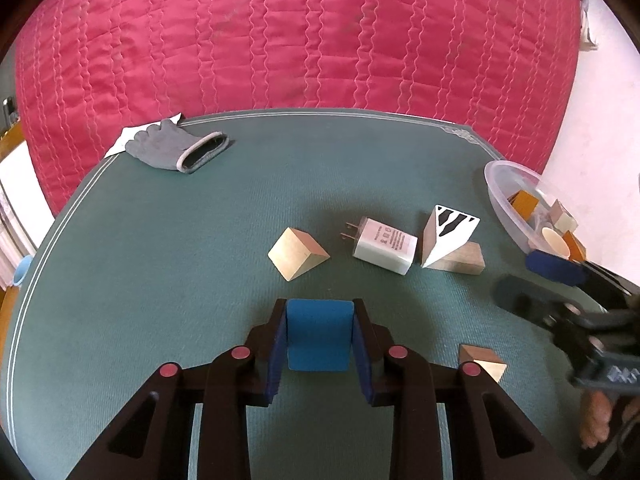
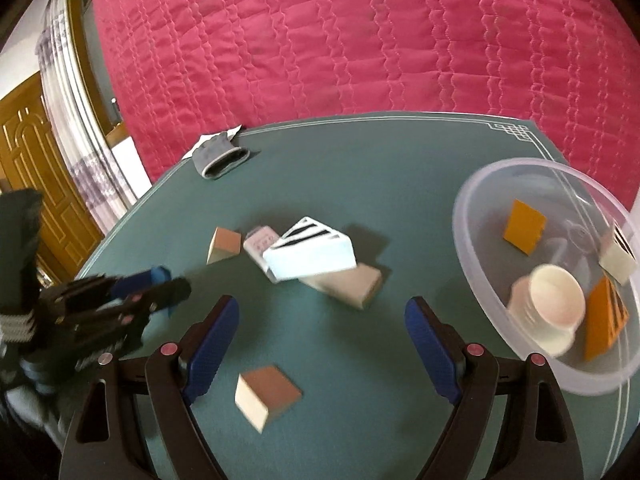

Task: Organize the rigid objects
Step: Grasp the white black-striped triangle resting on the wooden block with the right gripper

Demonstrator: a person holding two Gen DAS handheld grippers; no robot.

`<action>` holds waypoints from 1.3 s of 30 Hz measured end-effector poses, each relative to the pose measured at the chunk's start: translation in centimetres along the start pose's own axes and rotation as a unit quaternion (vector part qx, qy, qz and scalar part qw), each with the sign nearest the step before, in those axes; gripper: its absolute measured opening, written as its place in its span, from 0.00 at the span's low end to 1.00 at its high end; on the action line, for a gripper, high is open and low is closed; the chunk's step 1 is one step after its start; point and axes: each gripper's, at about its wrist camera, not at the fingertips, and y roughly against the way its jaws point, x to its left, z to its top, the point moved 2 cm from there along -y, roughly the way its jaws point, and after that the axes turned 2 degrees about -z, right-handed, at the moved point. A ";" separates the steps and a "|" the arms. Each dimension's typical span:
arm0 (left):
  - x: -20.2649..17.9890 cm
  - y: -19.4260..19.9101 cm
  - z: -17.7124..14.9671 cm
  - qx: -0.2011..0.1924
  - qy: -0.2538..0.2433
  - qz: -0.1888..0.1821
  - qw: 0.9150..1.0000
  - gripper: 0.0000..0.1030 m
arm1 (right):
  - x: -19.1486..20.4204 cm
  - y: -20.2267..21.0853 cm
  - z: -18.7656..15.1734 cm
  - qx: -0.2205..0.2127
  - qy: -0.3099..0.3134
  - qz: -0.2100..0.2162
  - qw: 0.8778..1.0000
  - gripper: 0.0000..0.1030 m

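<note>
My left tongs (image 1: 320, 336) pinch a blue foam block (image 1: 319, 334) bound for the clear plastic bowl (image 2: 480, 248), while my right tongs (image 2: 322, 340) hang spread above a loose wooden block (image 2: 266, 394).

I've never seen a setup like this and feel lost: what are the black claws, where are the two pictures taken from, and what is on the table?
They are hand-held grippers, each with a camera looking along its fingers. The left gripper is shut on a blue block. The right gripper is open and empty. On the green table lie wooden blocks, a white charger, a striped wedge and a grey glove. The clear bowl already holds a cup and other pieces.
</note>
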 end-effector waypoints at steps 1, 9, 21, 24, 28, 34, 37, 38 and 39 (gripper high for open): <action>0.1 0.0 -0.1 0.000 0.000 -0.001 1.000 0.31 | 0.2 -0.4 0.3 0.001 0.001 0.000 1.000 0.83; 0.4 -0.1 -0.5 0.006 0.007 -0.007 1.000 0.31 | 1.1 -3.4 1.8 0.013 0.006 -0.004 1.000 0.83; 0.7 -0.2 -0.6 0.009 0.013 -0.014 1.000 0.31 | 0.7 -5.7 2.6 0.026 0.011 -0.020 0.999 0.70; 0.8 -0.2 -0.6 0.009 0.014 -0.014 1.000 0.31 | 0.8 -5.6 2.7 0.024 0.019 -0.027 0.999 0.61; 0.8 -0.4 -0.6 0.011 0.016 -0.015 1.000 0.31 | 0.7 -5.5 2.7 0.024 0.017 -0.026 0.999 0.61; 0.8 -0.2 -0.6 0.008 0.016 -0.016 1.000 0.31 | 0.6 -4.4 2.4 0.017 0.012 -0.020 1.000 0.61; 0.8 -0.2 -0.6 0.008 0.015 -0.017 1.000 0.31 | 0.4 -3.6 2.2 0.011 0.010 -0.019 1.000 0.61; 0.8 -0.2 -0.6 0.008 0.015 -0.017 1.000 0.31 | 0.3 -3.3 2.1 0.008 0.008 -0.019 1.000 0.61; 0.8 -0.2 -0.6 0.008 0.015 -0.018 1.000 0.31 | 0.2 -3.0 2.0 0.006 0.006 -0.019 1.000 0.61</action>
